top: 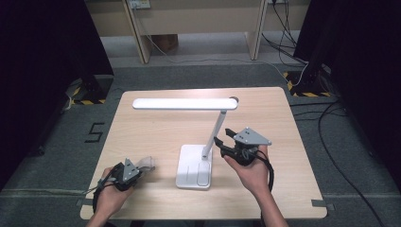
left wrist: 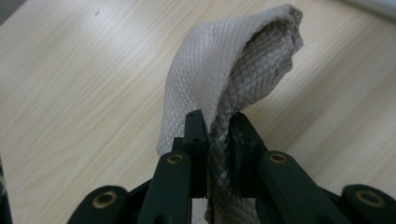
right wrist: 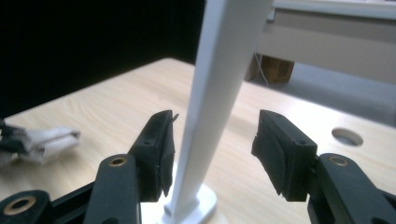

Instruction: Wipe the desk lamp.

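A white desk lamp stands mid-table, with a flat base (top: 194, 172), a slanted stem (top: 215, 132) and a long lit head (top: 184, 104). My right gripper (top: 222, 136) is open, its jaws on either side of the stem (right wrist: 224, 70). In the right gripper view (right wrist: 212, 144) the left pad is close against the stem and the right pad stands well clear. At the front left, my left gripper (top: 137, 168) is shut on a folded grey waffle-weave cloth (top: 147, 163). The cloth (left wrist: 210, 60) rises in a loop above the pinching jaws (left wrist: 218, 123).
The light wooden table (top: 265, 109) has a round cable hole (right wrist: 347, 136) near its back edge. Dark screens stand at both sides, and cables lie on the grey floor at right (top: 331, 113). Wooden furniture legs (top: 142, 33) stand behind the table.
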Demonstrator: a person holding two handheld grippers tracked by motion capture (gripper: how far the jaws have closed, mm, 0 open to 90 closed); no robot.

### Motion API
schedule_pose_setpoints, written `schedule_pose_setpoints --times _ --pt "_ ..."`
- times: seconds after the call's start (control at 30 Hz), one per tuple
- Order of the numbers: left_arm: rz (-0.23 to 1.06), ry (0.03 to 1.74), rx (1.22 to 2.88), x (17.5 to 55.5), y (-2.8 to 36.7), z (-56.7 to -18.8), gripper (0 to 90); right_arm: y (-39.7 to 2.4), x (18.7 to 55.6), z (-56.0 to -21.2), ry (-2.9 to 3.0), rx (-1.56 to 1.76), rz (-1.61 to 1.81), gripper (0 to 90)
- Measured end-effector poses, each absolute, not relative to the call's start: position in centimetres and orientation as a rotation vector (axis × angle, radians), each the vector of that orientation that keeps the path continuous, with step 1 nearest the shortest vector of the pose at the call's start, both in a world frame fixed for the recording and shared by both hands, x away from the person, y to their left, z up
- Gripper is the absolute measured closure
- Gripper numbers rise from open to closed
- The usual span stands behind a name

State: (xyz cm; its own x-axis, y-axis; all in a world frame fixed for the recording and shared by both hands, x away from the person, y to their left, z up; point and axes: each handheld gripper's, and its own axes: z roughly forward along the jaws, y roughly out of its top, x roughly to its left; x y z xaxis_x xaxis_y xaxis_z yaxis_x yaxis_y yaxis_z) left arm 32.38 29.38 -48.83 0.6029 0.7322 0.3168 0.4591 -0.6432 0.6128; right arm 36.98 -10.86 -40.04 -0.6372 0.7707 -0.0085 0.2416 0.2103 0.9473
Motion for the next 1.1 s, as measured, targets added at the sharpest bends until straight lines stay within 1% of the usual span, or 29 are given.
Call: schedule_pose_setpoints --times 0.07,0.17,0.27,0.43,0.5,0.57,0.6,0.67,0.73,0.77,0.83,0.93,1.03,1.1 --pt "0.755 0.951 2.365 32.3 29.3 -49.2 75.7 -11.1 36.8 -40.9 2.023 0.957 1.419 48.2" --pt "0.702 0.976 2.352 32.2 29.0 -49.6 67.3 -11.3 36.5 -42.3 2.061 1.001 1.394 52.2" --pt "0.672 0.982 2.323 32.1 28.7 -49.6 58.6 -11.3 36.2 -44.3 2.109 1.048 1.374 58.8" --pt "0.611 0.964 2.262 31.5 28.4 -48.5 47.0 -10.9 35.8 -47.1 2.195 1.106 1.334 60.6" --pt "0.586 0.948 2.236 31.1 28.2 -47.9 44.5 -10.8 35.7 -47.6 2.218 1.114 1.314 61.2" --pt "0.568 0.924 2.205 30.9 27.8 -47.1 43.9 -10.7 35.6 -48.0 2.243 1.126 1.301 64.2" --pt "0.567 0.907 2.194 30.8 27.4 -46.7 44.1 -10.6 35.6 -48.3 2.264 1.128 1.290 69.9" --pt "0.554 0.871 2.180 30.8 26.6 -46.2 46.3 -10.5 35.6 -48.6 2.299 1.147 1.260 76.5" --pt "0.491 0.844 2.149 31.3 25.2 -46.3 52.8 -10.2 35.5 -49.0 2.337 1.172 1.224 81.1" --pt "0.470 0.825 2.158 31.6 24.5 -46.6 58.2 -10.1 35.6 -49.2 2.356 1.180 1.216 83.0" --pt "0.453 0.799 2.189 32.2 23.3 -47.4 66.9 -9.9 35.6 -49.4 2.377 1.194 1.196 85.3" --pt "0.391 0.807 2.230 33.3 21.7 -48.9 74.4 -9.5 35.7 -49.6 2.393 1.205 1.178 87.5" --pt "0.394 0.830 2.269 34.0 20.9 -49.8 80.7 -9.1 35.8 -49.6 2.413 1.208 1.150 89.3" --pt "0.397 0.847 2.283 34.2 20.7 -50.1 82.5 -9.1 36.1 -49.8 2.423 1.212 1.126 90.0"
